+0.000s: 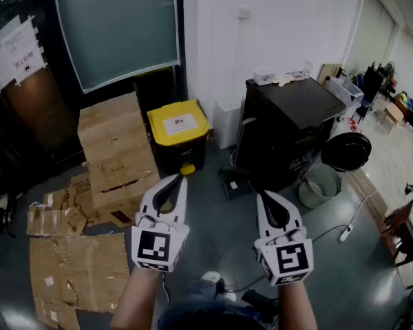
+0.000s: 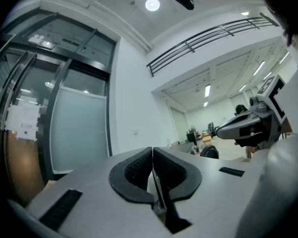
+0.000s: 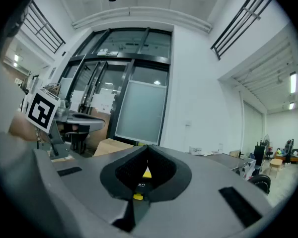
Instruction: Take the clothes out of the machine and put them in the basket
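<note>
Left gripper [image 1: 179,179] and right gripper [image 1: 263,196] are hovering, fingers pressed together, empty; stepping forward is risking snagging the power strip [image 1: 344,234].

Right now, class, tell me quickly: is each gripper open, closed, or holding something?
Left gripper: closed, jaws together, holding nothing.
Right gripper: closed, jaws together, holding nothing.
</note>
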### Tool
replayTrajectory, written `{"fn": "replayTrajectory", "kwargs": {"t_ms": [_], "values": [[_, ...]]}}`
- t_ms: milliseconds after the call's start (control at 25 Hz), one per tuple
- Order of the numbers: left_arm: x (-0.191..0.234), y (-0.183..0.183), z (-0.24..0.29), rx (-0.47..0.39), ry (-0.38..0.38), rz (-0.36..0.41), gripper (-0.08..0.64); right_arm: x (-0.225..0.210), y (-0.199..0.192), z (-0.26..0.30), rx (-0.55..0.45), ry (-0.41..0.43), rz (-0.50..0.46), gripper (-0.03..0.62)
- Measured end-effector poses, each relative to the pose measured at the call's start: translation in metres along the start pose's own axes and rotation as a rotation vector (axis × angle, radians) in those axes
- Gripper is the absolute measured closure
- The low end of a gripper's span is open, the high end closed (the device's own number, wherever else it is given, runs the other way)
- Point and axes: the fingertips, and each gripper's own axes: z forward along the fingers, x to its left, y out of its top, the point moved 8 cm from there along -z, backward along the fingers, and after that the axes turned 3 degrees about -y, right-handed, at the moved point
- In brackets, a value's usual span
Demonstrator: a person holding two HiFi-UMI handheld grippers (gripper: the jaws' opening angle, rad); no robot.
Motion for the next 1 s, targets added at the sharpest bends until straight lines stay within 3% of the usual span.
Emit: {"fn": "replayTrajectory", "kwargs": {"t_ms": [200, 480, 520, 560, 600, 640, 800, 1000], "values": [[-0.02, 0.01, -0.002, -0.029, -0.03, -0.013, 0.557, -0.005, 0.006, -0.017, -0.007, -0.01, 0.012, 0.592], [-0.042, 0.012, 0.018, -0.007, -0.066, -0.024, 0.555, -0.032, -0.004, -0.042, -0.002, -0.129, 0.049, 0.589], [-0.044, 0.012, 0.022, -0.009, -0.069, -0.042, 0.511, -0.035, -0.008, -0.042, 0.018, -0.118, 0.062, 0.503], [-0.046, 0.012, 0.027, -0.013, -0.068, -0.066, 0.286, -0.039, -0.012, -0.042, 0.035, -0.111, 0.08, 0.283], [-0.047, 0.012, 0.032, -0.019, -0.059, -0.086, 0.002, -0.042, -0.016, -0.042, 0.047, -0.121, 0.097, 0.065], [-0.047, 0.012, 0.035, -0.024, -0.041, -0.099, -0.009, -0.046, -0.019, -0.043, 0.059, -0.144, 0.103, 0.018], [-0.046, 0.011, 0.05, -0.016, -0.026, -0.114, -0.011, -0.054, -0.025, -0.043, 0.099, -0.215, 0.069, 0.017], [-0.044, 0.009, 0.074, -0.005, -0.106, -0.106, -0.011, -0.067, -0.024, -0.039, 0.076, -0.269, 0.162, 0.018]]}}
